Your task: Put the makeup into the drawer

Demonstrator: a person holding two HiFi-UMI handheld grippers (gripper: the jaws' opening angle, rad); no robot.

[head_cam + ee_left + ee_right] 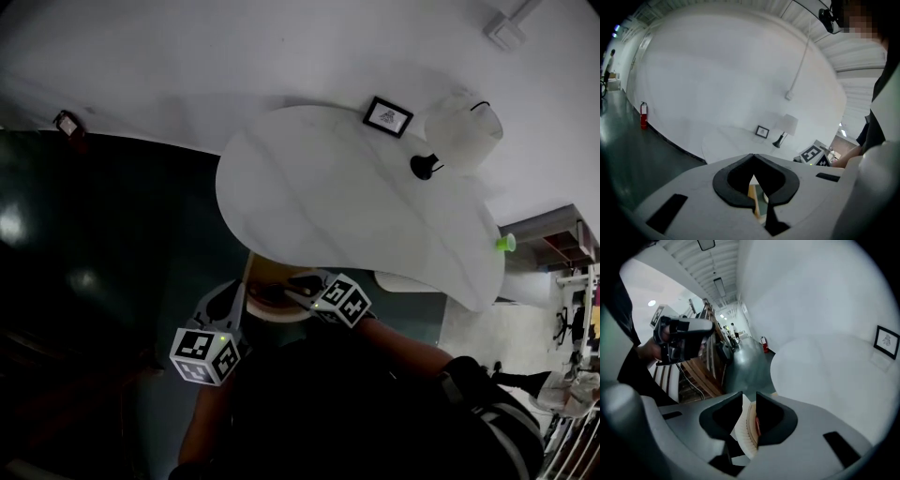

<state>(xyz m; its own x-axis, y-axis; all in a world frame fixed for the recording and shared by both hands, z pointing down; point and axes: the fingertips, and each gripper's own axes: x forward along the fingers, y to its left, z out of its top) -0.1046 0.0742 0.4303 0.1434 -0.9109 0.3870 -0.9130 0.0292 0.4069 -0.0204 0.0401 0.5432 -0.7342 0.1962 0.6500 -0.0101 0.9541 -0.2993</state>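
Observation:
An open tan wooden drawer (pixel 265 277) juts out under the near edge of the white table (pixel 356 216). Both grippers hover close over it. My left gripper (pixel 232 302) (pixel 753 155) is shut, its tips touching with nothing between them. To its right, my right gripper (pixel 296 284) (pixel 749 397) has its jaws a narrow gap apart, so it is open. Through that gap shows a white ribbed thing (pixel 742 427) with a tan rim and a red spot. It seems to lie below the jaws. No other makeup is visible, and the drawer's inside is mostly hidden.
On the table's far side stand a small framed picture (pixel 387 116) and a white lamp (pixel 461 131); something green (pixel 506 243) sits at its right end. A dark floor (pixel 94 244) lies to the left, shelving (pixel 574 281) to the right, a white wall behind.

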